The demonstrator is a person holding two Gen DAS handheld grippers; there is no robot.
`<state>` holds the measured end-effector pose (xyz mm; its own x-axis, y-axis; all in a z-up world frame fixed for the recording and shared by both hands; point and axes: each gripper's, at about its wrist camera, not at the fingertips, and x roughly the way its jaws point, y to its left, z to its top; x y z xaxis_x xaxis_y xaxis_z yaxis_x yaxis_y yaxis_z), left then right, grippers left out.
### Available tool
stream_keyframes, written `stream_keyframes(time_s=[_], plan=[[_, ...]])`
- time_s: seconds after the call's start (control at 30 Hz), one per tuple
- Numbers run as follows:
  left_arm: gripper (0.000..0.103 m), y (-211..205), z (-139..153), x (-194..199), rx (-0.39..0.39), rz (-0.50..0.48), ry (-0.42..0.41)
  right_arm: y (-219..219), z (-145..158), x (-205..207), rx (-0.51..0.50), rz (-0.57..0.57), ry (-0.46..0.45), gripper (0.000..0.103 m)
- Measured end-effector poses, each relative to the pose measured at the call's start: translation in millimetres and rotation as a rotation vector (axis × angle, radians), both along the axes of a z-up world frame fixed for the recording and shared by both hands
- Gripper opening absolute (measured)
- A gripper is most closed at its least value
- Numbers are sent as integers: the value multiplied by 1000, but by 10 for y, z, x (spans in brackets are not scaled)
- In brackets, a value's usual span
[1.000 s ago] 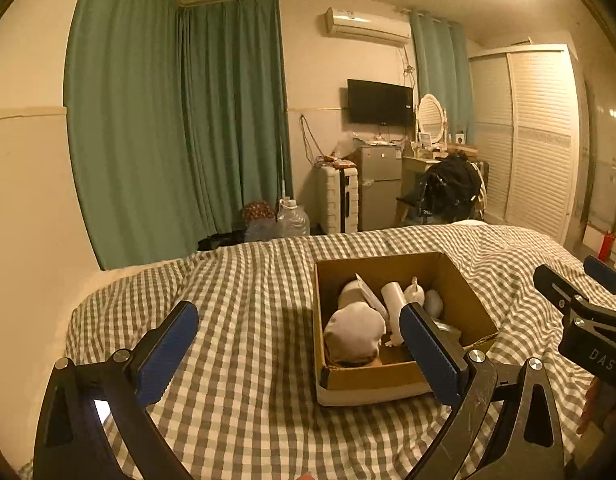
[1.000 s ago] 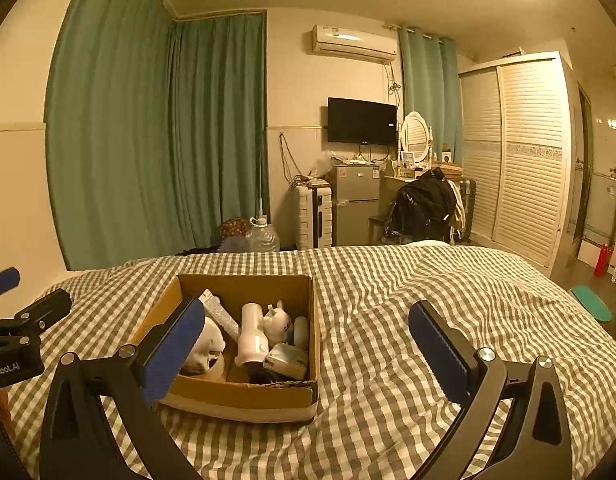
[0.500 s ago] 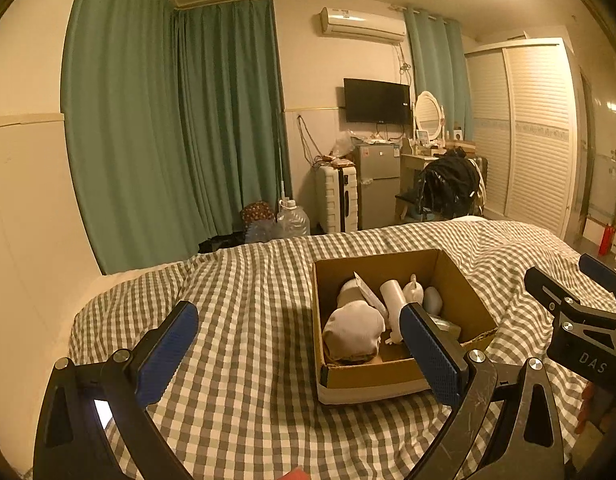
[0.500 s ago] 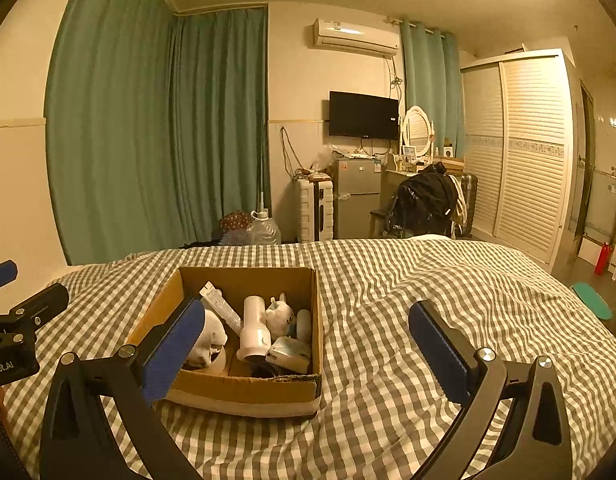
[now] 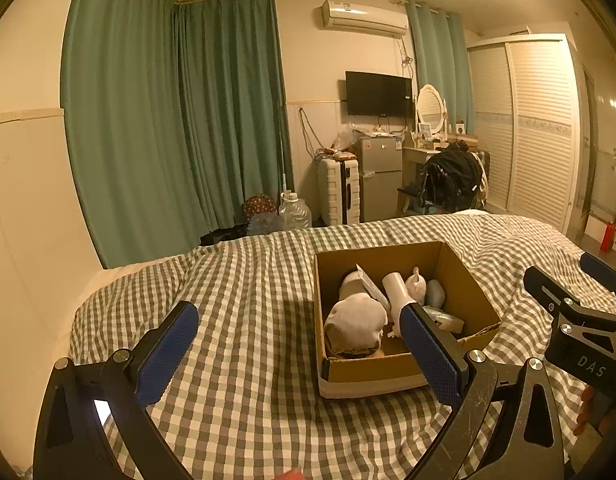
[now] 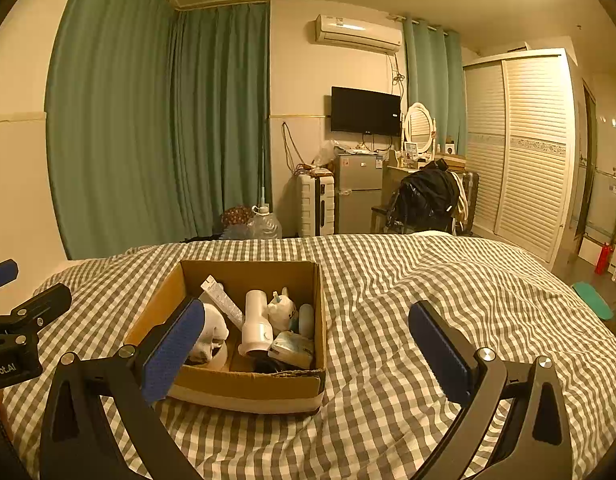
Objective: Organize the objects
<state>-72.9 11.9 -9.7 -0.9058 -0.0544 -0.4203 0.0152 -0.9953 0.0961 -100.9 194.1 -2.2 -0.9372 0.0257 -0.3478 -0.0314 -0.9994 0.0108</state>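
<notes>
**Both tongs spread and empty above the bed, box of objects ahead**

Your left gripper (image 5: 300, 344) hangs over the checked bedspread (image 5: 244, 288) with its blue pads (image 5: 168, 352) spread wide apart and nothing between them. Your right gripper (image 6: 308, 344) is the same: pads far apart, holding nothing, above the cloth.

From the left wrist view, the cardboard box (image 5: 371, 372) sits on the bedspread ahead and to the right, and your right-hand pad overlaps its near right corner in the picture; whether it touches the box cannot be told. The other tool shows at the right edge of that view, beside the box.

From the right wrist view, the same box (image 6: 244, 388) lies ahead and to the left, with your left-hand pad in front of its near left side. The bedspread to the right of the box is bare cloth with soft folds.

Inside the box lie a rolled pale sock or cloth bundle (image 5: 355, 324) at the near left, a flat tube (image 6: 224, 304) leaning behind it, a white cylindrical device (image 6: 256, 324) upright in the middle, a small white figure (image 6: 282, 308) just beside it, a pale blue oval item (image 6: 306, 318) against the right wall, and a small packet (image 6: 292, 350) at the near right.

Beyond the bed hang green curtains (image 6: 160, 132); a television (image 6: 365, 111) is mounted on the far wall above a small fridge (image 6: 357, 192).
</notes>
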Motion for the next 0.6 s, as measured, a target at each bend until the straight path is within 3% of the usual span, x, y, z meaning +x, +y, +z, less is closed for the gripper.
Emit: stream_keyframes(time_s=[0.6], plan=[[103, 12, 0, -5, 1, -3, -2, -31, -35, -16, 3, 9, -15, 102]])
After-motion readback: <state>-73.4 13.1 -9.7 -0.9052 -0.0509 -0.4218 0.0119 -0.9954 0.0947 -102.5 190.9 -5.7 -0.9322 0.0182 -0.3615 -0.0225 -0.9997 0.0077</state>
